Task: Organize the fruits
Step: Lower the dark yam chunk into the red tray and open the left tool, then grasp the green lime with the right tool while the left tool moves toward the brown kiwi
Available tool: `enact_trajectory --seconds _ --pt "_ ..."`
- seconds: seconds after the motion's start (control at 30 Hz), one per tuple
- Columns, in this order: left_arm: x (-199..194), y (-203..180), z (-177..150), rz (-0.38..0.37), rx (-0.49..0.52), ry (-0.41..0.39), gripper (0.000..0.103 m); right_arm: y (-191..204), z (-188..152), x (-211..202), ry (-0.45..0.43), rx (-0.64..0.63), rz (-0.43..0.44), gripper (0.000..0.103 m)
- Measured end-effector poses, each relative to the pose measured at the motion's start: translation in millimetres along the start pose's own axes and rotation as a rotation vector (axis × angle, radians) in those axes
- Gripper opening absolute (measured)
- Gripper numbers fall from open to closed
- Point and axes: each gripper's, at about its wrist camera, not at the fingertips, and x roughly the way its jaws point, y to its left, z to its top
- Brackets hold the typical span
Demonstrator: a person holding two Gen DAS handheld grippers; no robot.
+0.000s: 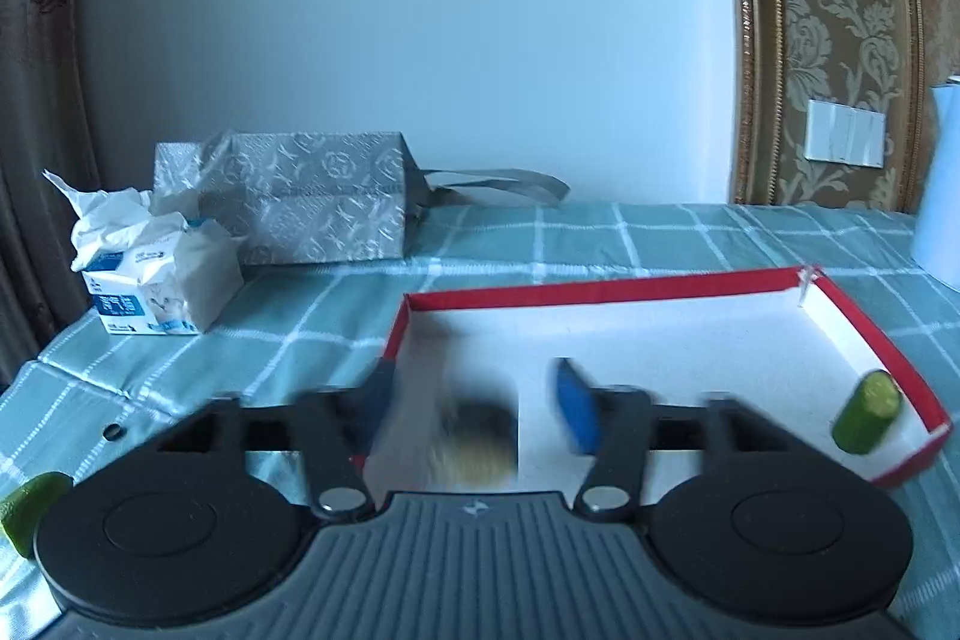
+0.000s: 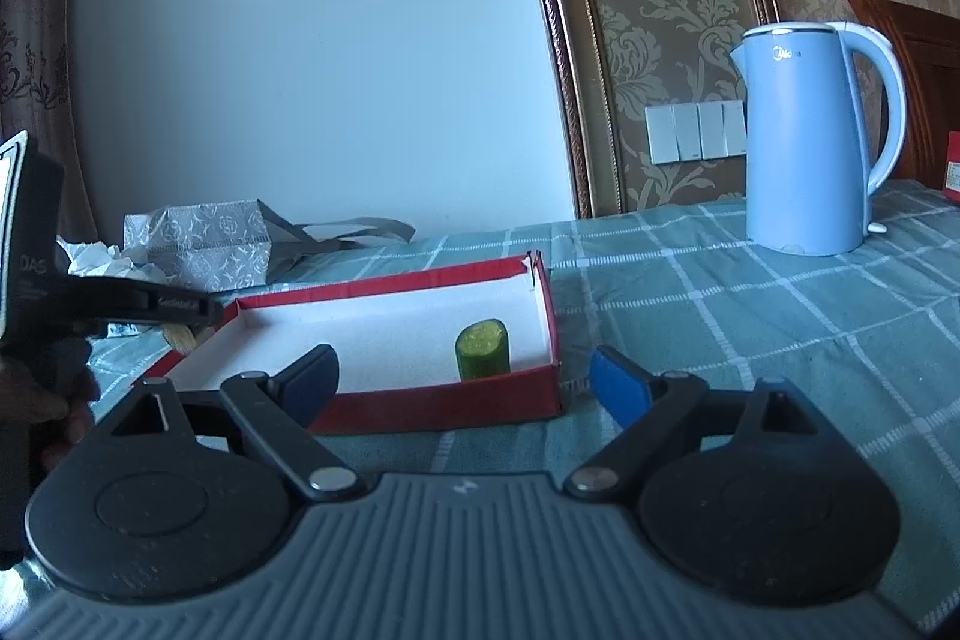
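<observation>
A shallow red box with a white inside [image 1: 600, 289] [image 2: 390, 283] lies on the checked cloth. A green cucumber piece [image 1: 867, 412] [image 2: 482, 349] stands in its right front corner. My left gripper [image 1: 474, 415] is open over the box's left side; a blurred brownish-yellow fruit [image 1: 477, 439] sits between its fingers, seemingly loose. Another green piece [image 1: 33, 511] lies on the cloth at the far left. My right gripper [image 2: 465, 382] is open and empty just before the box's front wall. The left gripper also shows in the right wrist view [image 2: 180, 309].
A blue kettle [image 2: 810, 136] stands at the back right. A silver patterned bag [image 1: 306, 196] and a tissue pack [image 1: 150, 268] sit at the back left by the wall. A red object [image 2: 951, 166] is at the far right edge.
</observation>
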Motion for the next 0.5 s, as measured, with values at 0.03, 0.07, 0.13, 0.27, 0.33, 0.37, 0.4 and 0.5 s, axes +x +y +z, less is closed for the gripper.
enact_trajectory --seconds 0.03,0.07,0.13,0.27,0.33,0.37,0.4,0.5 --pt "-2.2 2.1 -0.4 0.004 -0.007 -0.012 0.076 -0.2 -0.1 0.6 0.009 -0.002 0.002 0.09" --pt "-5.0 3.6 -0.9 0.004 -0.009 -0.019 0.076 -0.9 0.1 0.7 0.017 -0.001 0.009 0.09" --pt "-13.4 8.5 -1.3 0.003 -0.005 -0.021 0.076 -2.4 0.6 3.7 0.063 -0.011 0.045 0.09" --pt "-45.0 28.1 -12.8 -0.036 0.003 -0.015 0.076 -1.2 -0.7 3.0 0.114 -0.046 0.112 0.09" --pt "-62.5 40.2 -25.0 -0.057 0.001 -0.021 0.08 4.5 -3.6 0.8 0.129 -0.095 0.129 0.089" --pt "-70.8 46.7 -32.0 -0.062 0.003 -0.025 0.081 7.3 -5.4 0.7 0.141 -0.119 0.14 0.087" --pt "-77.2 51.8 -38.2 -0.061 0.005 -0.029 0.081 10.7 -7.3 1.8 0.157 -0.142 0.142 0.084" --pt "-92.2 66.5 -54.3 -0.059 0.001 -0.04 0.081 19.7 -12.3 3.6 0.186 -0.184 0.147 0.067"
